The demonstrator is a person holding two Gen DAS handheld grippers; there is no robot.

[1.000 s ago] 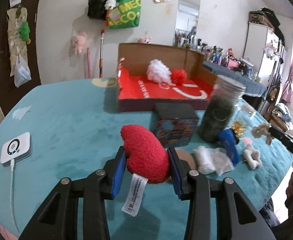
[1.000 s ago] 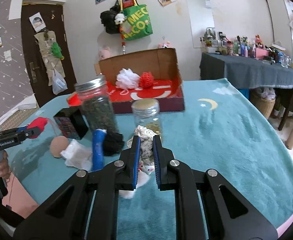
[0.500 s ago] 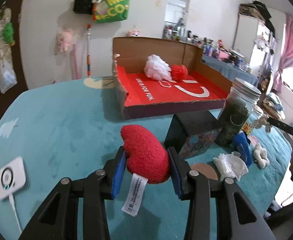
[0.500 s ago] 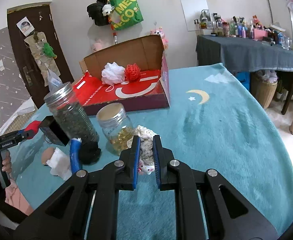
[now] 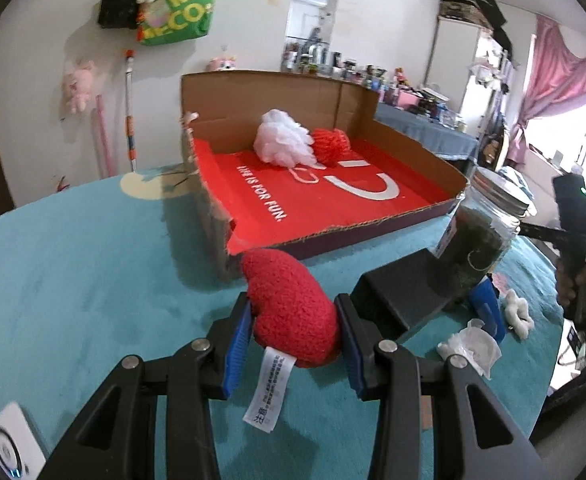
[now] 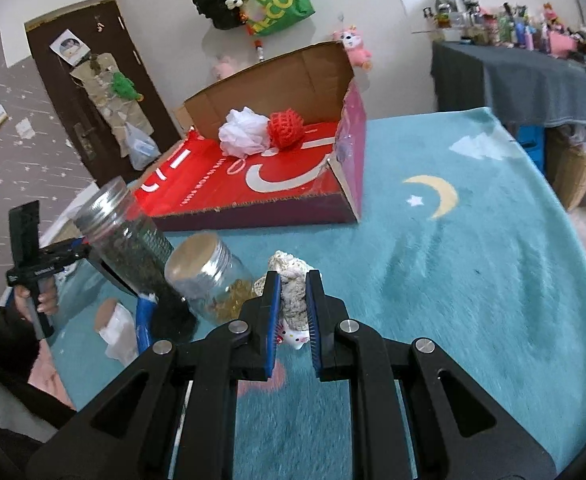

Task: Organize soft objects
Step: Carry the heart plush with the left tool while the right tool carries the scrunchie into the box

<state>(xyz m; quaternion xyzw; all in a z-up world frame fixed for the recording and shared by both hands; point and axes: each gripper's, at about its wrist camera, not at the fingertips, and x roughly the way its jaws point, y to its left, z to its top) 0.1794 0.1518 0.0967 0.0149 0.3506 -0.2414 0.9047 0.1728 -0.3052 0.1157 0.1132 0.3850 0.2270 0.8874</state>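
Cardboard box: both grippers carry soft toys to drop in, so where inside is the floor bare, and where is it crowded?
The cardboard box has bare red floor along its front edge and left wall. Only its back holds things: the white pouf touching the red yarn ball. Outside, the front right corner is crowded by the tall jar and black box.

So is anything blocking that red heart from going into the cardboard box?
Nothing visible. The left gripper holds the red heart just short of the cardboard box, whose low front edge faces it; the black box sits off to the right.
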